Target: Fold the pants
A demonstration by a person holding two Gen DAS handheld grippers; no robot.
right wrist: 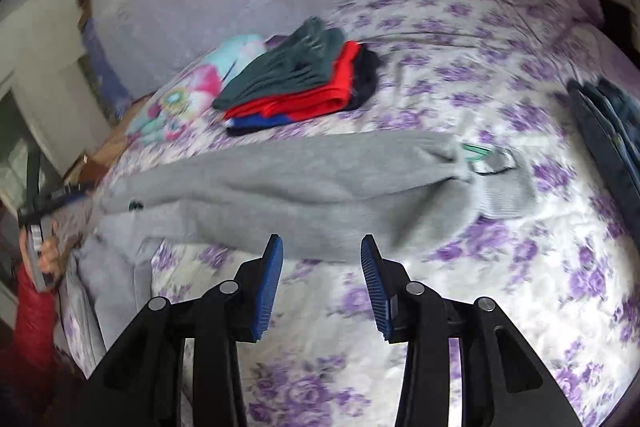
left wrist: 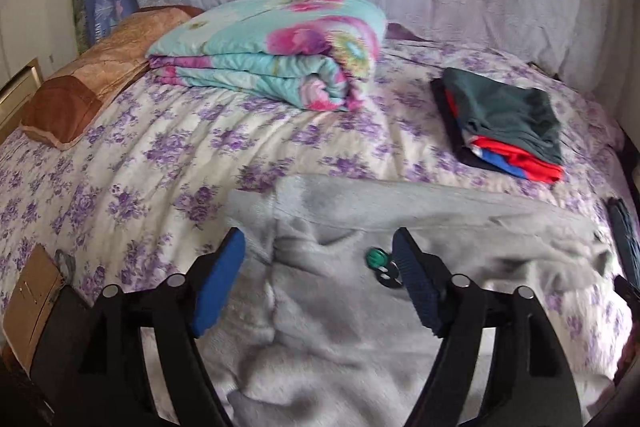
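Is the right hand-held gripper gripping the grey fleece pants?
No: the right hand-held gripper is open, its blue pads apart above the floral bedsheet, beside the grey fleece pants.

The pants [left wrist: 360, 291] lie spread across the near part of the bed [left wrist: 168, 155], with the left hand-held gripper [left wrist: 320, 287] over them, its jaws wide apart, and the right hand-held gripper [right wrist: 322, 287] over the bed just in front of one pant leg, jaws also parted. Behind the pants to the right sits a stack of folded clothes [left wrist: 504, 123], and farther back to its left a folded quilt [left wrist: 272, 51] rests on the bed. A pillow [left wrist: 92, 83] lies left of the quilt at the bed's edge, and a cardboard box [left wrist: 32, 303] stands at the near left, beside the bed.
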